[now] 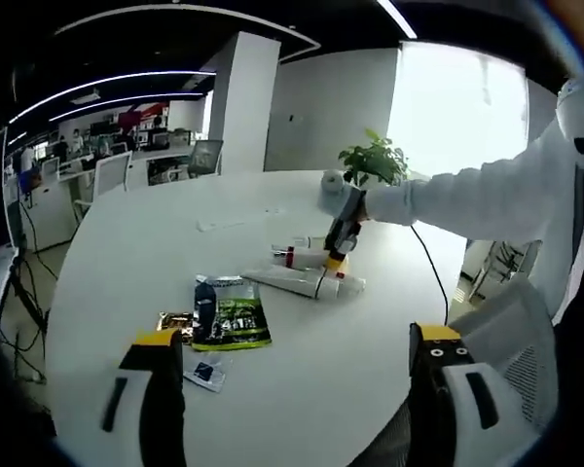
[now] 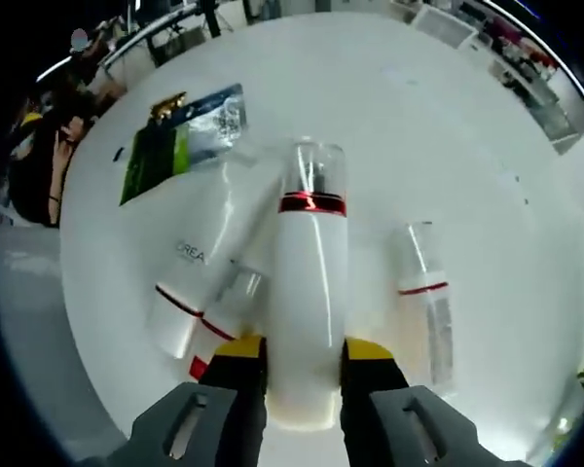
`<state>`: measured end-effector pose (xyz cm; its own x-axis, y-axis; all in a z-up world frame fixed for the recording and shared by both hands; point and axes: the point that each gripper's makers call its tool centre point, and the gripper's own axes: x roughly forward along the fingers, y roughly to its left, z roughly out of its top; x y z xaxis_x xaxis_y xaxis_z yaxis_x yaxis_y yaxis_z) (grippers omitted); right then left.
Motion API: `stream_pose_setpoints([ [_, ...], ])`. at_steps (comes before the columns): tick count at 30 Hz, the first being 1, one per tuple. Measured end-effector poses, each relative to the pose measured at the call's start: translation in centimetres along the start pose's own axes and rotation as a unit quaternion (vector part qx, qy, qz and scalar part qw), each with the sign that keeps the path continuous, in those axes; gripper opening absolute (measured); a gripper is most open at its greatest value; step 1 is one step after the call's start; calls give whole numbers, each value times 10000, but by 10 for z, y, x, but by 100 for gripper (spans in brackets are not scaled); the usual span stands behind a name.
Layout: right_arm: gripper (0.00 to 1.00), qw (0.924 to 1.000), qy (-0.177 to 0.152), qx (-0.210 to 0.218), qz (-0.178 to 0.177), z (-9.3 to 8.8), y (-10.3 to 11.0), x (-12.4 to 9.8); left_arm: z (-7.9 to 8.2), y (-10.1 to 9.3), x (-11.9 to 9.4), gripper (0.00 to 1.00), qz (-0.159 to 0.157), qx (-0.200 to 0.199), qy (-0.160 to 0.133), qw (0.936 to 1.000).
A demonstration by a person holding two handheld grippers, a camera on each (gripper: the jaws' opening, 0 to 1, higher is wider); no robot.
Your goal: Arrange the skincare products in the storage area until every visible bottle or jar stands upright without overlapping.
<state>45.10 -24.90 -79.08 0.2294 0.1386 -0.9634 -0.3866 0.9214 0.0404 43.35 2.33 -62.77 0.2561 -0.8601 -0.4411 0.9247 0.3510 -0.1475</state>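
A white bottle with a red band (image 2: 310,292) lies flat on the round white table (image 2: 448,117), its clear cap pointing away. The right gripper (image 2: 303,375) is clenched on the bottle's lower body, one yellow-tipped jaw on each side. Just beside it on the left lie a white tube (image 2: 200,268) and a smaller bottle (image 2: 232,297); a slim bottle (image 2: 426,297) lies apart on the right. Green and foil sachets (image 2: 180,136) sit further off. Beyond the products the tabletop is bare out to its edge. The left gripper (image 1: 292,375) hangs released over the near table edge.
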Motion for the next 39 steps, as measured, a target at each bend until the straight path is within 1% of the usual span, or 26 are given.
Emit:
stream_pose_setpoints([
  [2,20,9996,-99,182,168,1,7,0,8,-1,10,88,-127,58,-92,9999],
  [3,20,9996,-121,186,154,1,7,0,9,-1,12,87,-161,57,-101,9998],
  [5,20,9993,-173,297,163,1,7,-1,13,-4,22,83,-312,-2,-108,9995],
  [9,20,9964,-278,731,324,3,6,-1,20,-6,41,79,-549,-189,-147,9982],
  [10,19,9935,-363,986,447,4,6,-2,22,-6,47,78,-587,-192,-149,9980],
  [12,19,9884,-514,1283,630,5,5,-3,25,-6,54,77,-653,-233,-170,9975],
  [14,19,9788,-725,1722,839,6,3,-4,28,-6,63,75,-752,-321,-190,9965],
  [15,19,9722,-849,1954,973,7,3,-5,30,-5,69,74,-811,-413,-223,9956],
  [16,19,9675,-925,2097,1065,7,3,-6,31,-5,73,73,-856,-472,-215,9950],
  [18,19,9553,-1110,2435,1256,8,1,-8,36,-7,82,71,-1001,-670,-230,9925],
  [19,19,9463,-1186,2660,1404,8,1,-9,39,-7,88,70,-1088,-782,-272,9906],
  [20,19,9396,-1252,2811,1498,9,1,-10,41,-7,92,68,-1133,-889,-310,9891],
  [23,19,9186,-1418,3254,1739,9,-1,-11,49,-5,107,66,-1351,-1294,-386,9816],
  [24,19,9087,-1484,3422,1876,10,0,-11,52,-4,112,65,-1377,-1430,-417,9792],
  [25,19,9015,-1515,3554,1952,10,0,-12,54,-2,116,64,-1377,-1557,-418,9773],
  [26,19,8930,-1620,3669,2043,12,-1,-12,57,4,126,63,-1411,-1672,-436,9748],
  [27,19,8892,-1643,3735,2070,12,-1,-12,58,5,132,63,-1419,-1709,-440,9740],
  [28,19,8774,-1726,3902,2192,12,-1,-13,59,4,139,63,-1471,-1793,-426,9718],
  [30,18,8585,-1857,4145,2380,13,0,-14,59,5,149,62,-1548,-1980,-382,9672],
  [31,18,8456,-1949,4287,2514,13,1,-14,59,6,156,62,-1560,-2023,-388,9660],
  [32,18,8351,-2070,4372,2620,14,1,-15,59,7,164,61,-1597,-2119,-361,9635],
  [33,18,8261,-2126,4472,2689,14,1,-15,58,2,167,61,-1620,-2168,-339,9621],
  [34,18,8202,-2191,4506,2761,14,2,-15,57,-4,170,60,-1664,-2216,-330,9603],
  [36,18,8043,-2353,4631,2886,14,3,-16,58,-6,179,60,-1710,-2471,-330,9532],
  [38,18,7858,-2482,4784,3034,14,5,-17,59,-6,188,60,-1774,-2788,-333,9432],
  [39,18,7781,-2605,4792,3116,15,7,-17,60,-6,193,60,-1784,-2970,-369,9374],
])
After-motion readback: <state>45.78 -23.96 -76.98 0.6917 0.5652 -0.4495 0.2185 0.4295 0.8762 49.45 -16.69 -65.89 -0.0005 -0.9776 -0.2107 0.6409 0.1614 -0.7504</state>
